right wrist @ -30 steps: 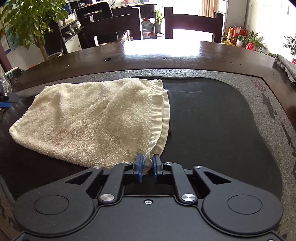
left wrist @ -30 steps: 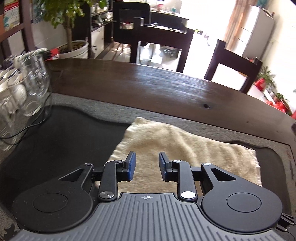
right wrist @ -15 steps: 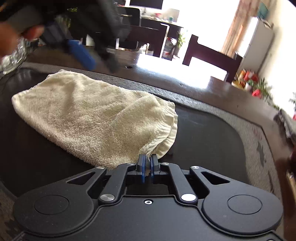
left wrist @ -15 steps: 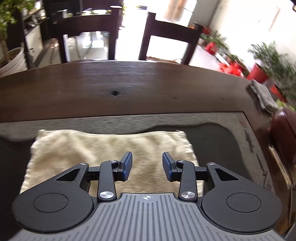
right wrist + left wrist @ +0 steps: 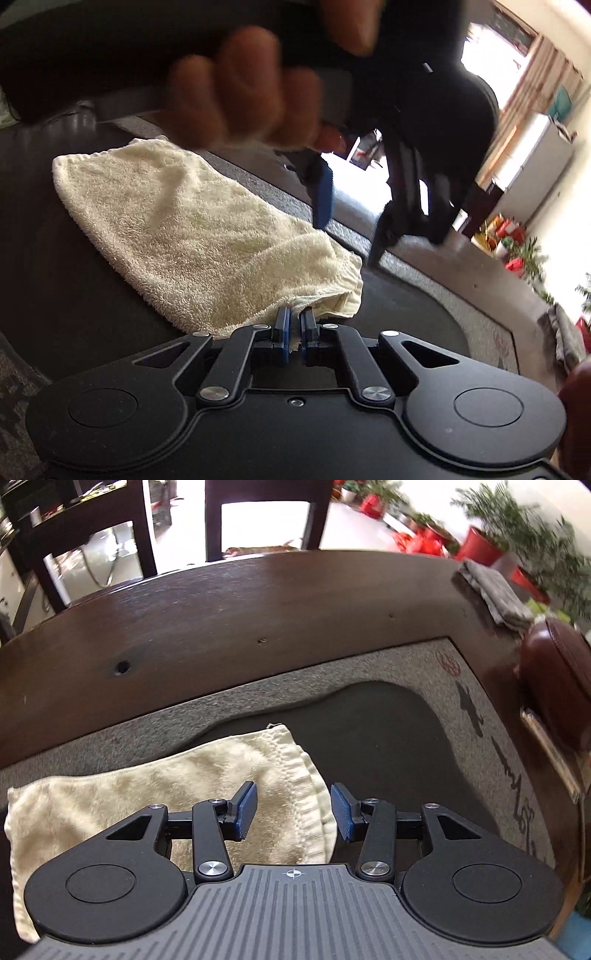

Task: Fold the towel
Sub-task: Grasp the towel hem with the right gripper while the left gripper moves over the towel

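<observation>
A cream towel (image 5: 155,794), folded over, lies on the dark mat (image 5: 380,734). It also shows in the right wrist view (image 5: 192,236). My left gripper (image 5: 293,812) is open and hovers over the towel's hemmed right edge, its jaws on either side of the hem. My right gripper (image 5: 294,325) is shut on the towel's near corner. In the right wrist view the left gripper (image 5: 347,210) and the hand holding it pass blurred above the towel's far side.
The mat lies on a dark wooden table (image 5: 221,620). A grey cloth (image 5: 495,590) and a brown leather object (image 5: 554,672) sit at the table's right edge. Chairs (image 5: 258,517) stand beyond the far edge.
My left gripper has swung right along the towel to its hemmed right edge and opened wider. My right gripper keeps its hold on the corner while its view has turned left.
</observation>
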`<state>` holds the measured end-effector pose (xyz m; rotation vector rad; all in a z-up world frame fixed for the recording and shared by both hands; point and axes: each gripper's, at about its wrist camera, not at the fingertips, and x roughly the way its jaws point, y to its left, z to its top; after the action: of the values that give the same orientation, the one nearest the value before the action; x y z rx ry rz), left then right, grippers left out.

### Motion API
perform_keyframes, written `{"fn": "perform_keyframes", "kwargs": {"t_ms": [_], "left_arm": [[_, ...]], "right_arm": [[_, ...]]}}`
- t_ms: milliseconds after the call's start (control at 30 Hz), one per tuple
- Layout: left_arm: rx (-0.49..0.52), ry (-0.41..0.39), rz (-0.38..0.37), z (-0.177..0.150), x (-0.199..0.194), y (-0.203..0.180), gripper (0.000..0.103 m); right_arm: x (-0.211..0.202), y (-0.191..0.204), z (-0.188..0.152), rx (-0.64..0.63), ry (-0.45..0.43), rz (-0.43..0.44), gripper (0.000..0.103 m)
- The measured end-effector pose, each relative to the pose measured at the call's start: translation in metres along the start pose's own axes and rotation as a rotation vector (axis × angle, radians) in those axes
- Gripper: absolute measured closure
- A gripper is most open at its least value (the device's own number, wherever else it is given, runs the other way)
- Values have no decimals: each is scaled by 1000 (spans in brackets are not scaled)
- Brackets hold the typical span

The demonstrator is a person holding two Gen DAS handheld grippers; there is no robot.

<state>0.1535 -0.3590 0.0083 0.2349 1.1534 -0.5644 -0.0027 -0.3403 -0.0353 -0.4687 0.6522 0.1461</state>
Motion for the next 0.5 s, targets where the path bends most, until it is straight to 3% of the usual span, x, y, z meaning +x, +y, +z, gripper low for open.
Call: {"fn": "perform_keyframes", "kwargs": {"t_ms": [333,500], "left_arm": [[152,101,114,12,17,-19,55],[172,130,148,18,27,-16,55]], "right_arm": [[-5,10,6,-93,-60,9,96],[-7,14,9,-132,-86,1,96]]}}
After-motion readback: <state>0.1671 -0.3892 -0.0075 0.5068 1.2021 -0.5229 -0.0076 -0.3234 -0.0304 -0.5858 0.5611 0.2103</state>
